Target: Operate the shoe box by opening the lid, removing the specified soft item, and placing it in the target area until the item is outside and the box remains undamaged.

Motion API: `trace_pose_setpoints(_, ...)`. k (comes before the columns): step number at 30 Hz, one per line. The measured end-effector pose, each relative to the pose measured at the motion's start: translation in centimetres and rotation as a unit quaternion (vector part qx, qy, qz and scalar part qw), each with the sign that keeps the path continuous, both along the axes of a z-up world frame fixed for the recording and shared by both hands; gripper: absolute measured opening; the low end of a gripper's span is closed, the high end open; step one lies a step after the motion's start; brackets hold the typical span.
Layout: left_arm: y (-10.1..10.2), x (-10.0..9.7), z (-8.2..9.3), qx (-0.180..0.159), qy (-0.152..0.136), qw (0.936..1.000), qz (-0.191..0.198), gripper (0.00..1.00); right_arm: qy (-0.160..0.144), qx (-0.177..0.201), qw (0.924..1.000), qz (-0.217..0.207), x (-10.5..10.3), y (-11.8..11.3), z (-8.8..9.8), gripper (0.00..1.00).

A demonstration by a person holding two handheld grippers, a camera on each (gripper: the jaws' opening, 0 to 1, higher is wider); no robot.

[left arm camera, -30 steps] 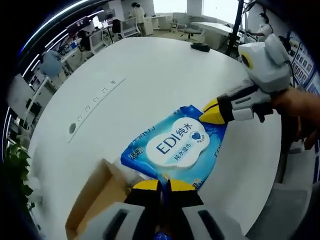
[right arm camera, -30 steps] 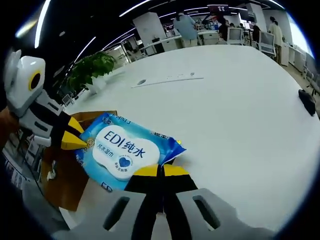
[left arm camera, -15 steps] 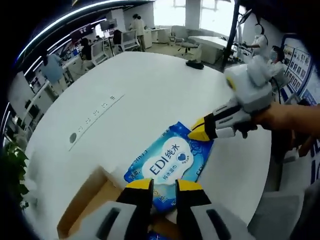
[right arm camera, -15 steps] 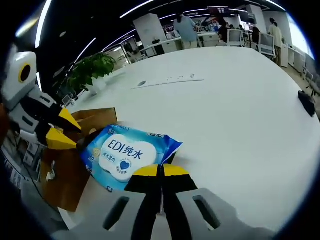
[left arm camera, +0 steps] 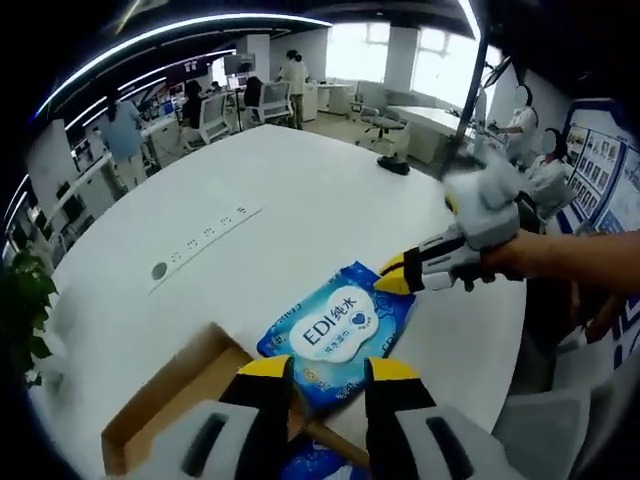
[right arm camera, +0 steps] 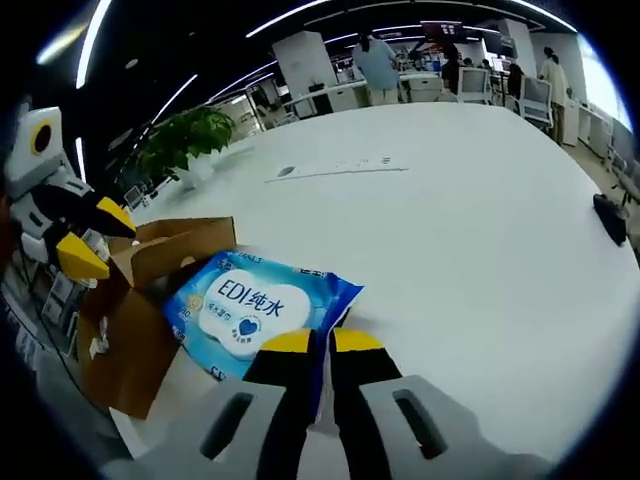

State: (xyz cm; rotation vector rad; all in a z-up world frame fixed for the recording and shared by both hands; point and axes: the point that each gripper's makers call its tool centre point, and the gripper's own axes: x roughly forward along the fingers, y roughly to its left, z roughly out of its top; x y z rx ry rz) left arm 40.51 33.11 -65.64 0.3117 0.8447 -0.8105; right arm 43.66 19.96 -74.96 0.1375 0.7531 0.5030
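A blue wet-wipes pack (left arm camera: pixel 340 330) with a white label lies flat on the white table, its near end over the rim of the open brown shoe box (left arm camera: pixel 160 400). My left gripper (left arm camera: pixel 328 368) stands open just short of the pack, with nothing between its jaws. My right gripper (left arm camera: pixel 395 272) reaches in from the right to the pack's far corner. In the right gripper view the pack (right arm camera: pixel 255 305) leans on a flap of the box (right arm camera: pixel 140 320). My right gripper (right arm camera: pixel 322 342) has its jaws slightly parted at the pack's edge. The left gripper (right arm camera: pixel 95 238) hovers open beside the box.
The round white table (left arm camera: pixel 300 190) carries a socket strip (left arm camera: pixel 205 235) and a small black object (left arm camera: pixel 392 165) at its far side. A potted plant (right arm camera: pixel 185 140) stands by the table's edge. Office desks, chairs and people fill the background.
My left gripper let go of the pack and drew back. The right jaws, shut on the pack's corner before, now stand slightly apart. The pack has settled onto the table and box rim.
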Motion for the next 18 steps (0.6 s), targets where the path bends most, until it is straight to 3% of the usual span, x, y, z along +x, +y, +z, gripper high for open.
trace_pose_setpoints(18, 4.9, -2.2, 0.8, -0.032, -0.004, 0.9986, 0.041, 0.37, -0.024, -0.030, 0.9990, 0.025, -1.6, 0.1, 2.5, 0.20)
